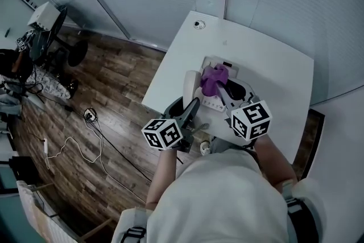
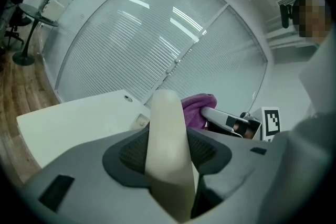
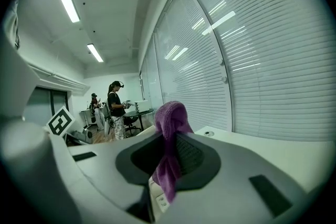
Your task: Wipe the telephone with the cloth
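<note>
No words, numbers or brand names can be read anywhere; the only printed marks are black-and-white square code patterns on the left cube (image 1: 163, 134) of the left gripper (image 1: 191, 104) and the right cube (image 1: 251, 120) of the right gripper (image 1: 220, 90); any print on the telephone keys (image 3: 156, 198) is too small to make out.
</note>
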`<move>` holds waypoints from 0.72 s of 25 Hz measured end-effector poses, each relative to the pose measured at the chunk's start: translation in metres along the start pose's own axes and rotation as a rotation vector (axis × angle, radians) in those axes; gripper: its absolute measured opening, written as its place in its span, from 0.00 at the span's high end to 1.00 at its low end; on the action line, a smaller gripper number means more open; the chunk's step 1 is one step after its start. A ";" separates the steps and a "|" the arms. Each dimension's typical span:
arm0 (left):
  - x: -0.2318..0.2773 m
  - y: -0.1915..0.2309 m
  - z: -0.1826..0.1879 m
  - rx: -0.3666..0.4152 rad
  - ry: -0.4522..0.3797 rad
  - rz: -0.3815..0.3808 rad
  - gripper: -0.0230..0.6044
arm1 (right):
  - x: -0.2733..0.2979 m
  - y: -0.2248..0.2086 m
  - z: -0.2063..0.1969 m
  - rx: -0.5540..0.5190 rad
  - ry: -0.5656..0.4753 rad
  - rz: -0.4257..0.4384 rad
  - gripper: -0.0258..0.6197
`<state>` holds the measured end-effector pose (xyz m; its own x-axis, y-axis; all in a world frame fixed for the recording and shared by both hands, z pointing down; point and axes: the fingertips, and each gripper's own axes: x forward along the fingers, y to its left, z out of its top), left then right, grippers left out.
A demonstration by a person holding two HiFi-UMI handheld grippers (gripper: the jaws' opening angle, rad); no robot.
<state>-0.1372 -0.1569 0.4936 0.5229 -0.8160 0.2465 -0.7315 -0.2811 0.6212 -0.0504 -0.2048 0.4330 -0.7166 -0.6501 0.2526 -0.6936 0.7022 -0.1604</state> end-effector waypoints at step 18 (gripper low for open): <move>-0.028 -0.029 0.001 -0.202 -0.126 -0.249 0.61 | 0.007 0.039 0.025 -0.057 -0.106 0.104 0.86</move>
<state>-0.1310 -0.1266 0.4677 0.6073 -0.7943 -0.0169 -0.4803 -0.3840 0.7886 -0.0840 -0.1892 0.4049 -0.7902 -0.5980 0.1345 -0.6122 0.7808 -0.1252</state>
